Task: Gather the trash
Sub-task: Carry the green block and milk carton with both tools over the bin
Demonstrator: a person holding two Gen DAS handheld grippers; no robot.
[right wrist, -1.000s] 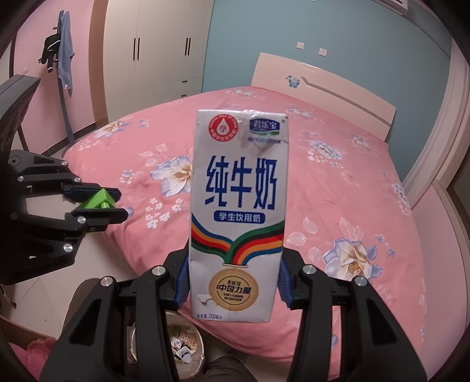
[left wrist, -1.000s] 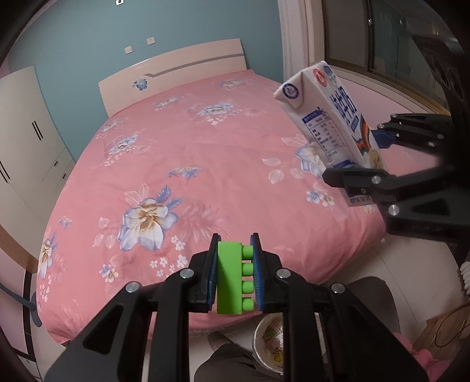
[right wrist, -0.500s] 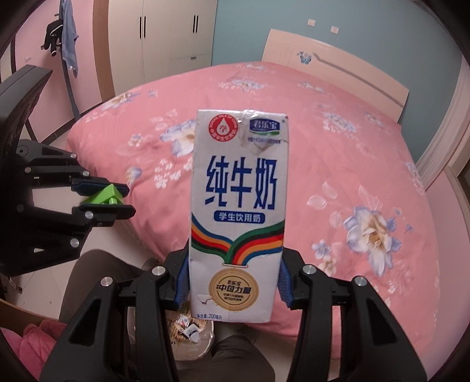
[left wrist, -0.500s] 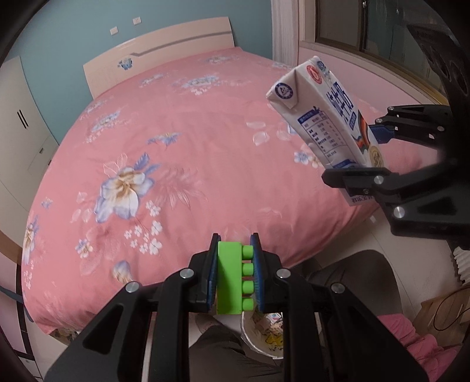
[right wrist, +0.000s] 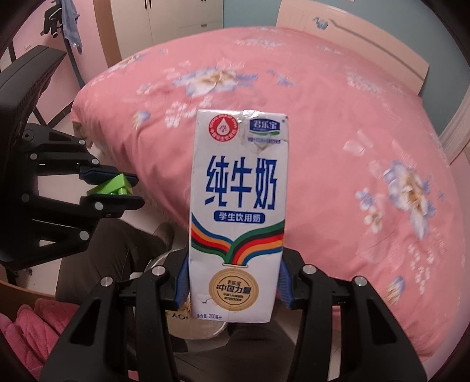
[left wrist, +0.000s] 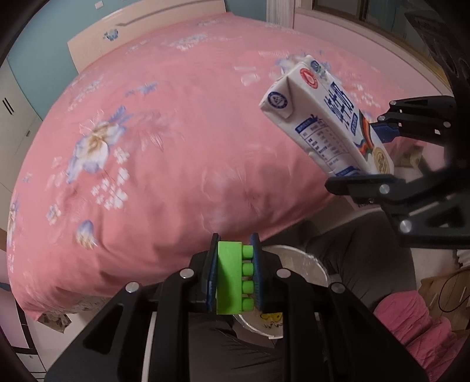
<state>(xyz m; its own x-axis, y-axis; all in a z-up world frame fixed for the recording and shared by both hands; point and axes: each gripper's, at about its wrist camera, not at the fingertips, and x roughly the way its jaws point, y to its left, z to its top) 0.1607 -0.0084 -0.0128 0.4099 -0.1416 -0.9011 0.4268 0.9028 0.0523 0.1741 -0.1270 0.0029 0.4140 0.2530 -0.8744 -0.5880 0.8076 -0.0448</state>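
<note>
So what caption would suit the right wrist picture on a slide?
Right hand-held gripper holding a milk carton upright above a white bowl, pink bed behind.

One milk carton [right wrist: 238, 217], one green brick [left wrist: 232, 277], one paper bowl [left wrist: 305, 261], one bed [left wrist: 176, 132].

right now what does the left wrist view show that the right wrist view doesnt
Only the left wrist view shows the brick's four studs, the carton's top and nutrition-table side, and a window sill.

Only the right wrist view shows the carton's printed front, a black chair and the wardrobe.

Both show the left gripper shut on the brick, the right gripper shut on the carton, the pink bed and the paper bowl below.
</note>
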